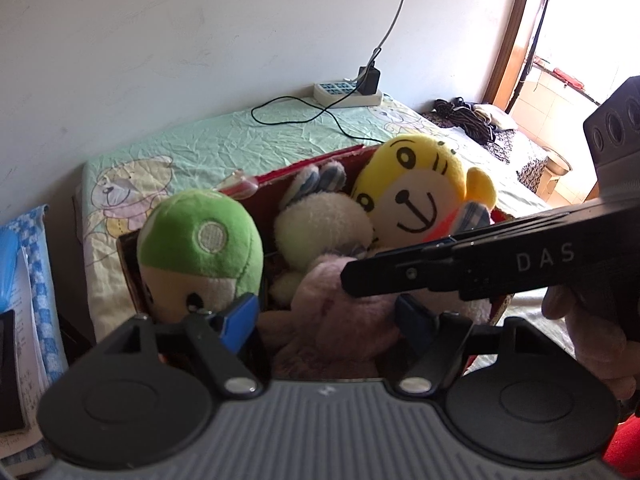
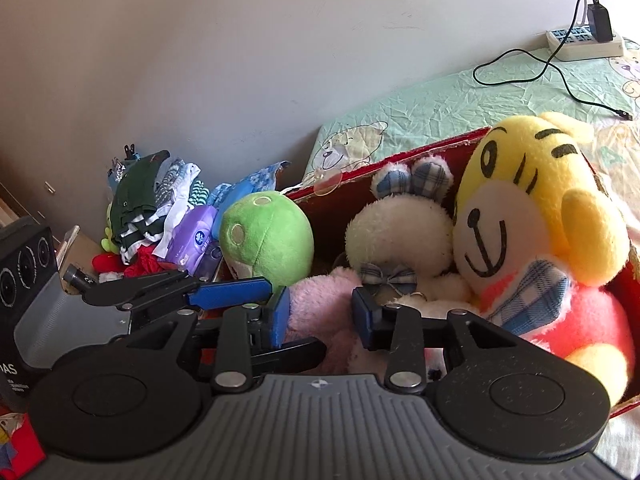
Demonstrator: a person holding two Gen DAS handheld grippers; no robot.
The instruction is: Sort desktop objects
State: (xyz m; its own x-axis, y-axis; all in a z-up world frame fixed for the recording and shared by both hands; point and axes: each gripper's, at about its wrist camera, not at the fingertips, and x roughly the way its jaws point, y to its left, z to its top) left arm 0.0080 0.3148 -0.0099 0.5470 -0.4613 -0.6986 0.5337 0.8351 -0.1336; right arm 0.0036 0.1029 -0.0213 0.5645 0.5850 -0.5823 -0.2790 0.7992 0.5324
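A red box on the bed holds a green plush, a white bunny, a yellow tiger plush and a pink plush toy at the front. My left gripper is open wide, its pads on either side of the pink plush toy. My right gripper reaches in from the right. Its pads are drawn in on the pink plush toy.
Beyond the box, a white power strip and a black cable lie on the green bedsheet. Left of the box are a pile of clothes and a purple wipes pack. A hand holds the right gripper.
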